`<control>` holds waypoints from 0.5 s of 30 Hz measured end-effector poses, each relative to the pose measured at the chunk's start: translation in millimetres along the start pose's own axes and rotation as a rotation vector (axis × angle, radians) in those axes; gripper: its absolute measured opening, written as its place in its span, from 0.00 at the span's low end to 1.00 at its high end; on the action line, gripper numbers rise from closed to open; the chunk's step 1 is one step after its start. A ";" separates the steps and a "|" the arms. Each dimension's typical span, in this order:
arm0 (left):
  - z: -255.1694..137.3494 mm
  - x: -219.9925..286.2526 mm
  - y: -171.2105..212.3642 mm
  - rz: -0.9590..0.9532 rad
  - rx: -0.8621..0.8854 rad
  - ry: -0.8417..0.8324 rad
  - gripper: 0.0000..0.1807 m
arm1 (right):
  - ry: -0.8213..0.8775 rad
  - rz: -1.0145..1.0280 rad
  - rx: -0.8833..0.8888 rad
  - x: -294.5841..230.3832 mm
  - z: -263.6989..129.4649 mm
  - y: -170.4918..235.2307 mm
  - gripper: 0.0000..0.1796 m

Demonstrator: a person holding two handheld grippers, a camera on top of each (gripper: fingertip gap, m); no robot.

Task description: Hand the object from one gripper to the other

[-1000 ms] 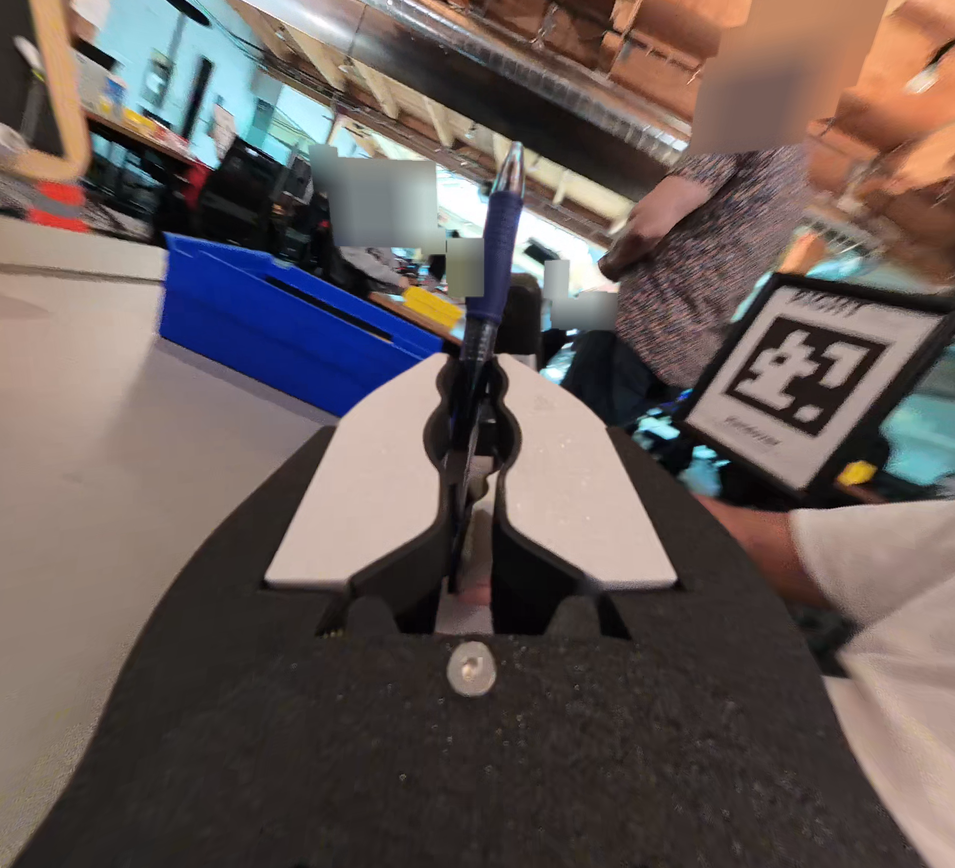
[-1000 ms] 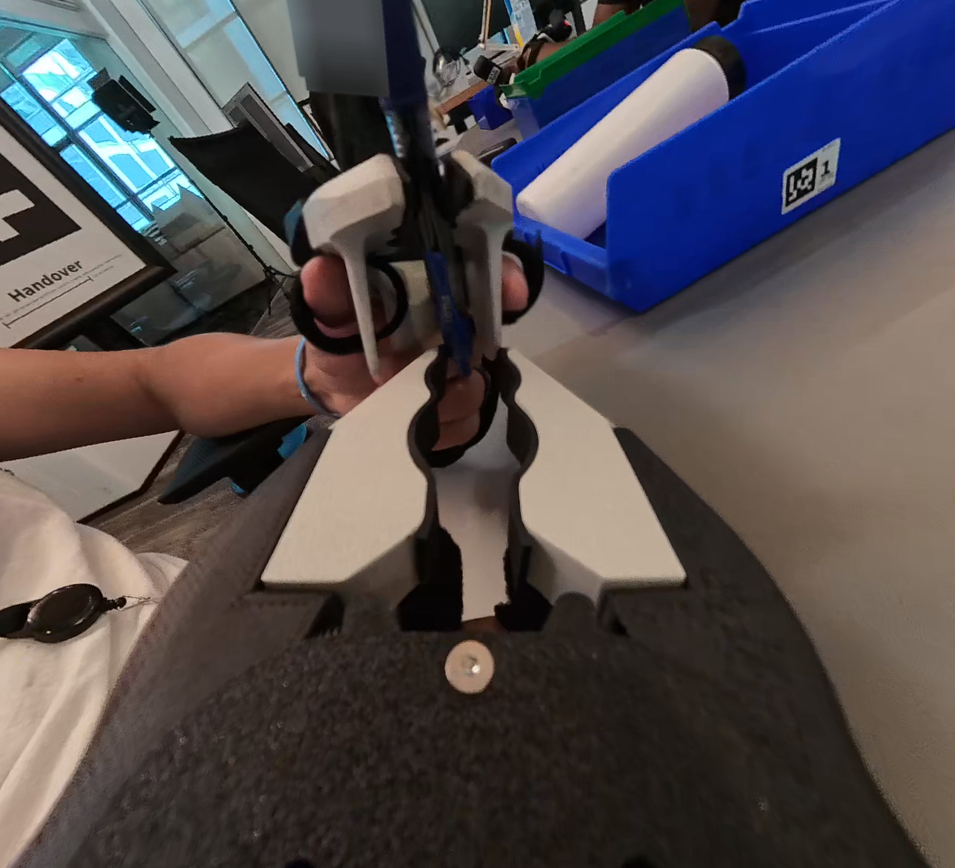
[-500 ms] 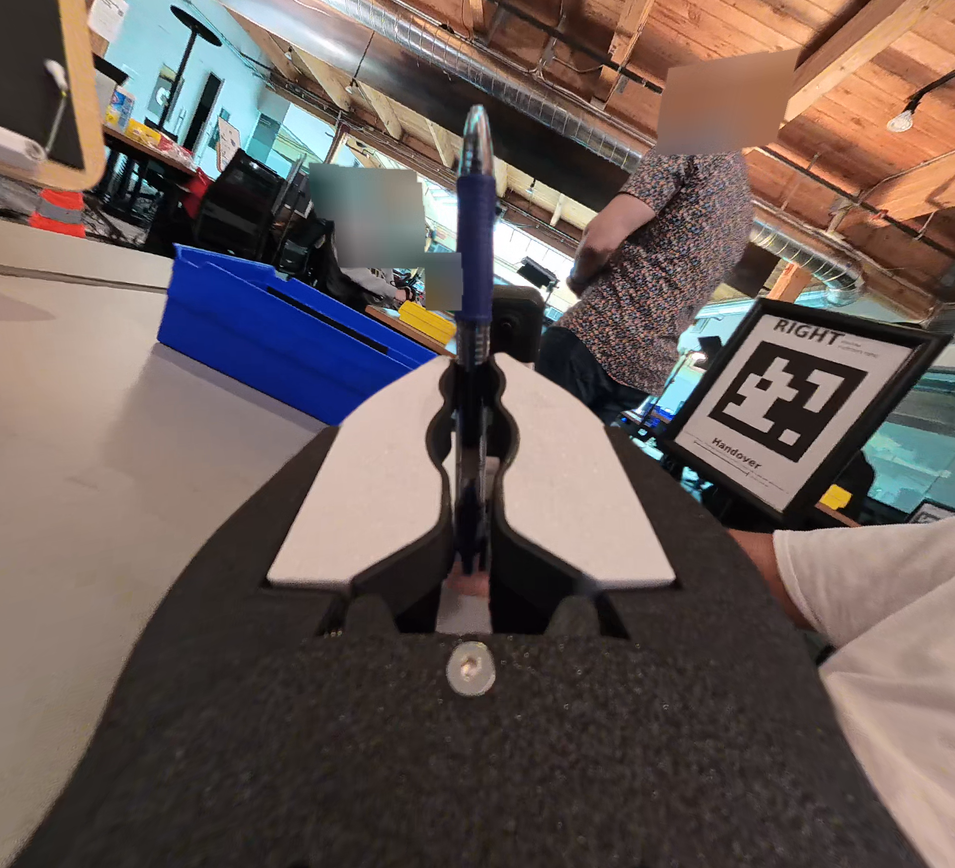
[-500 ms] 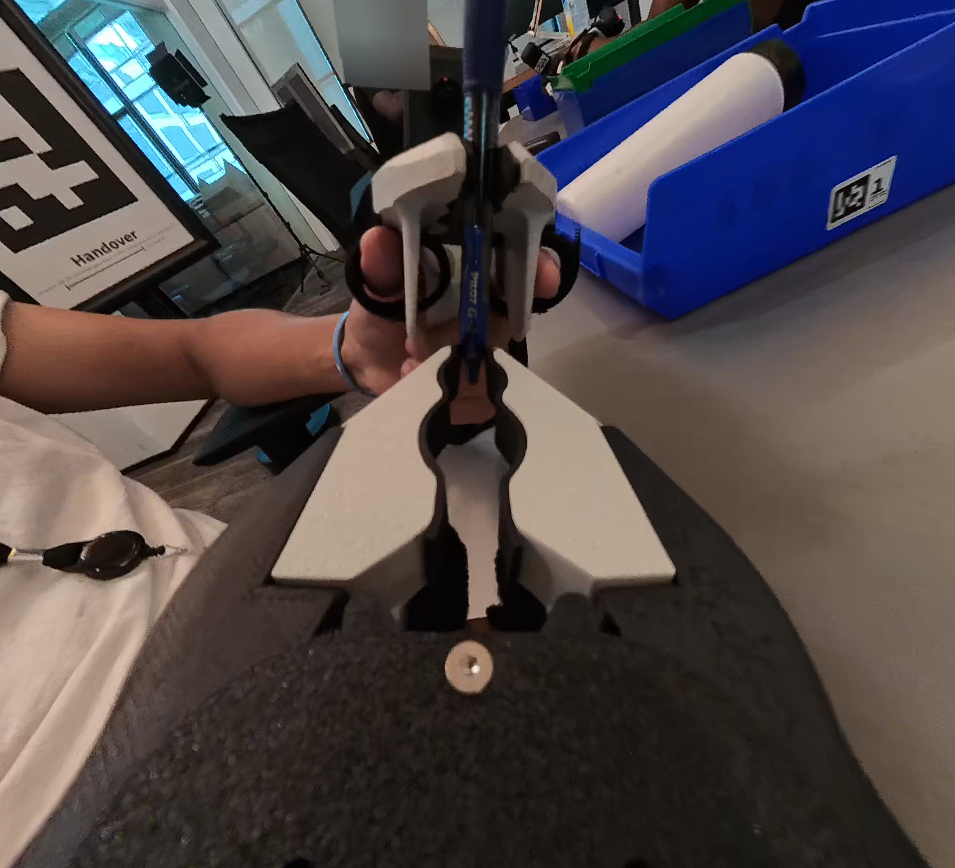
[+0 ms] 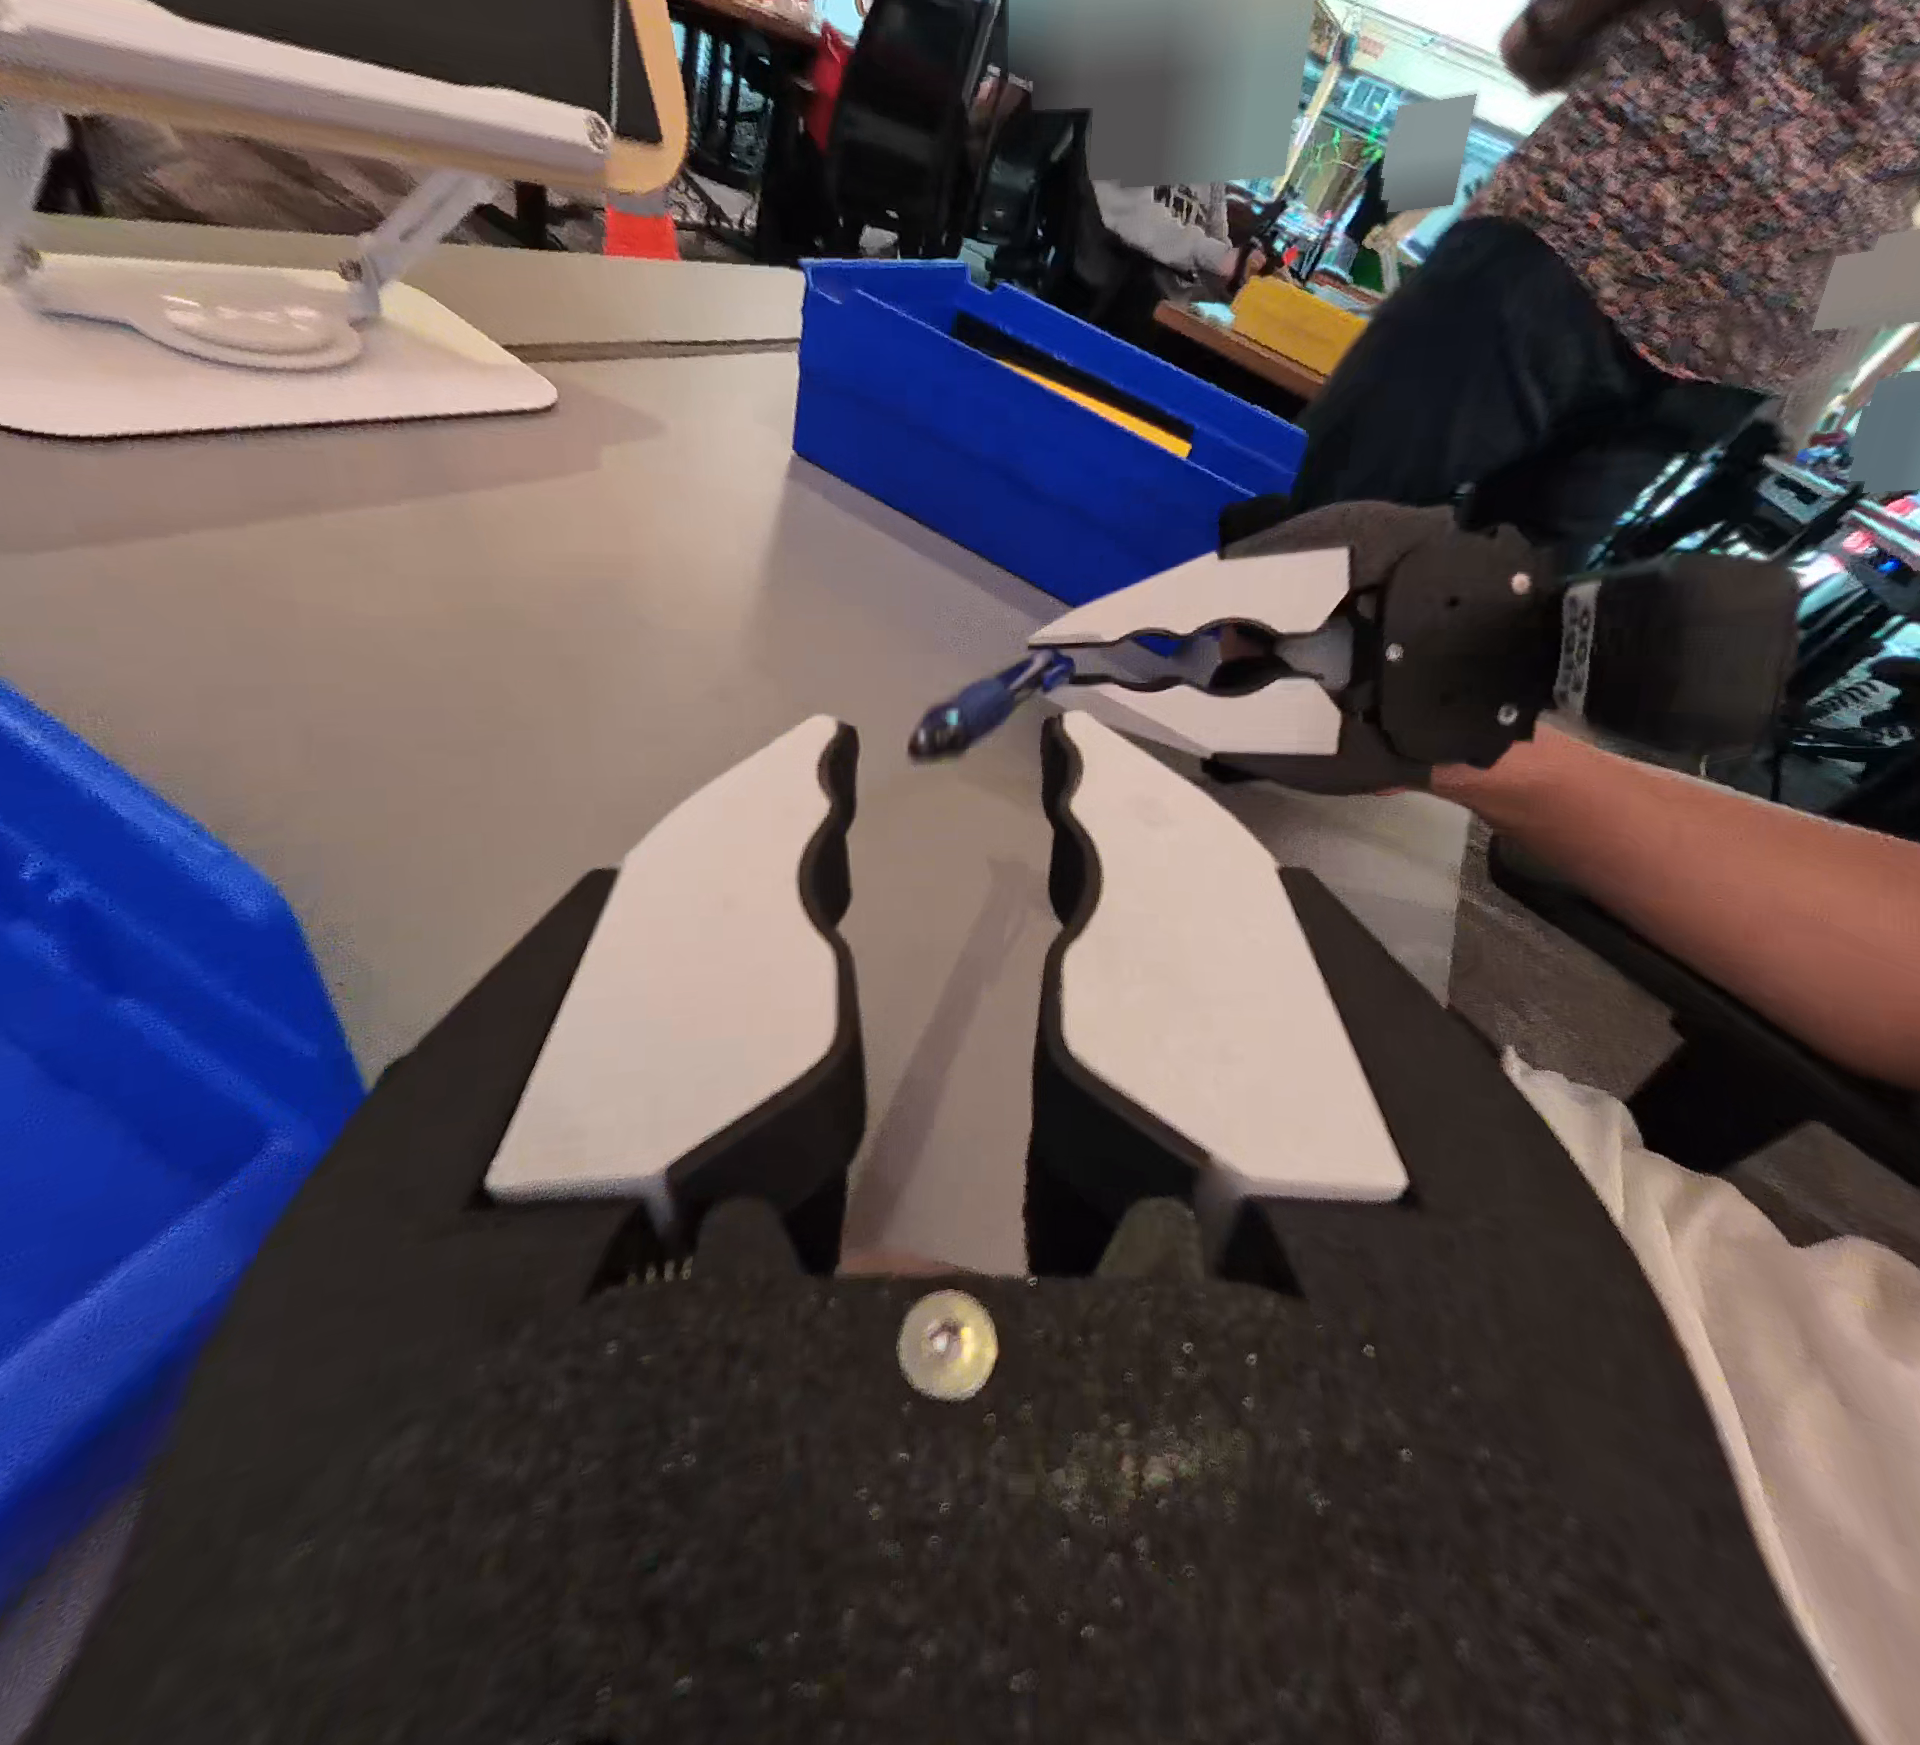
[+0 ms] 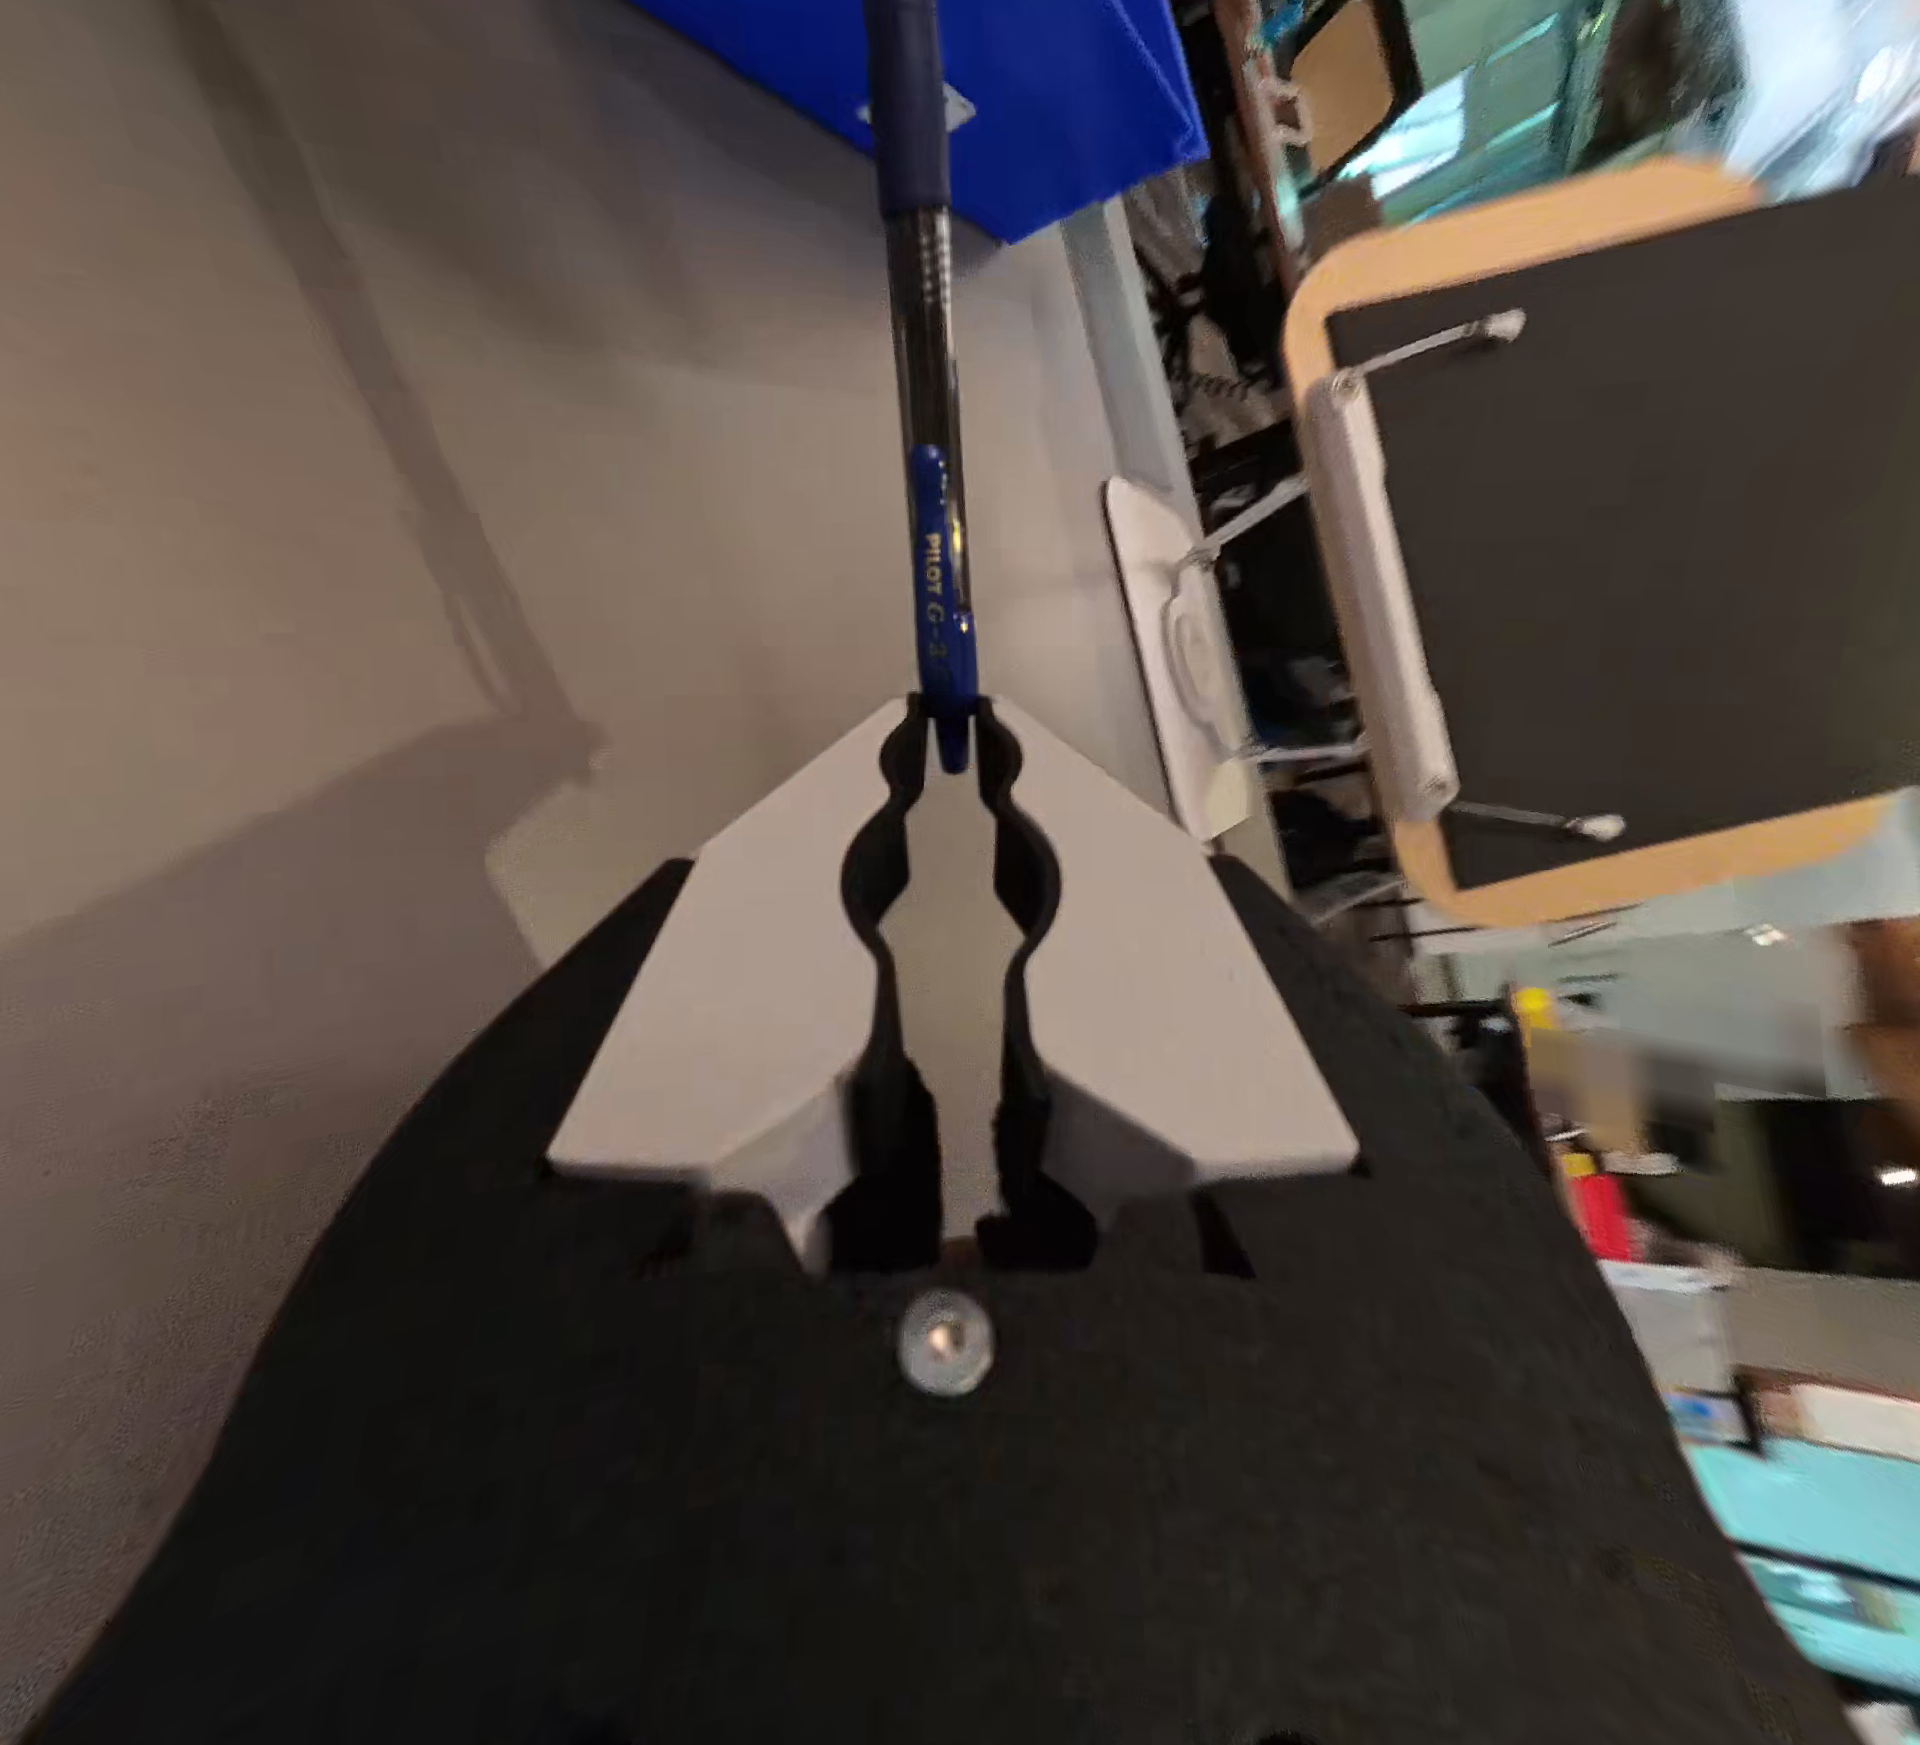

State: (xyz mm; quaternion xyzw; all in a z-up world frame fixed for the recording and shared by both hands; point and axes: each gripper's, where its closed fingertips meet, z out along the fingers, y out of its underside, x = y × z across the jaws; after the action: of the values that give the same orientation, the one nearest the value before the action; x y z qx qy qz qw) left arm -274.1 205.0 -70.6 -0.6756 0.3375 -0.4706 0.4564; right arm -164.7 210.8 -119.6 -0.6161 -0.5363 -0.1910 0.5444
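- The right gripper (image 6: 948, 739) has its white fingers pressed onto the clip end of a blue pen (image 6: 914, 261), pinched only at the very tips — the rest of the barrel juts straight out ahead of them.
- The pen's blue clip carries yellow lettering; above it come a clear section, then a dark blue rubber grip.
- The left gripper (image 5: 948, 739) has its fingers spread apart with nothing between them, only the grey table (image 5: 436, 656) showing in the gap.
- In the left wrist view the right gripper (image 5: 1049, 667) reaches in from the right, and the pen (image 5: 982, 703) sticks out of it just beyond the left gripper's tips, apart from them.
- Farther out on the table stand a blue bin (image 5: 997, 438) holding something yellow, another blue bin (image 5: 125, 1072) at the near left, and a white stand (image 5: 260, 324) carrying a wood-edged dark board.
- A person in a patterned shirt (image 5: 1714, 137) stands behind the table.
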 end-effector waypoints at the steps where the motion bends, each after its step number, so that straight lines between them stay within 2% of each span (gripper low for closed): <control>1: 0.7 2.2 1.1 -0.015 -0.002 0.023 0.17 | 0.022 -0.047 0.003 -0.7 -0.2 -4.7 0.05; 5: 3.0 8.4 13.9 -0.073 -0.076 0.123 0.14 | 0.077 -0.115 0.019 1.7 -4.2 -16.7 0.05; 9: 5.4 9.2 22.8 -0.069 -0.123 0.143 0.14 | 0.071 -0.129 0.020 -0.5 -3.5 -17.1 0.05; 11: 5.4 10.5 21.7 -0.056 -0.117 0.145 0.07 | 0.060 -0.123 0.020 -1.7 -3.3 -17.4 0.05; 15: 6.3 14.8 27.1 -0.031 -0.154 0.160 0.06 | 0.074 -0.075 0.027 2.0 -2.4 -15.3 0.05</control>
State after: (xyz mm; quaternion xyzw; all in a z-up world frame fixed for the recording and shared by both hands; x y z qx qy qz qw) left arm -264.0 184.1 -92.0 -0.6739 0.3976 -0.5027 0.3675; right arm -176.4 207.0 -110.0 -0.5808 -0.5408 -0.2267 0.5647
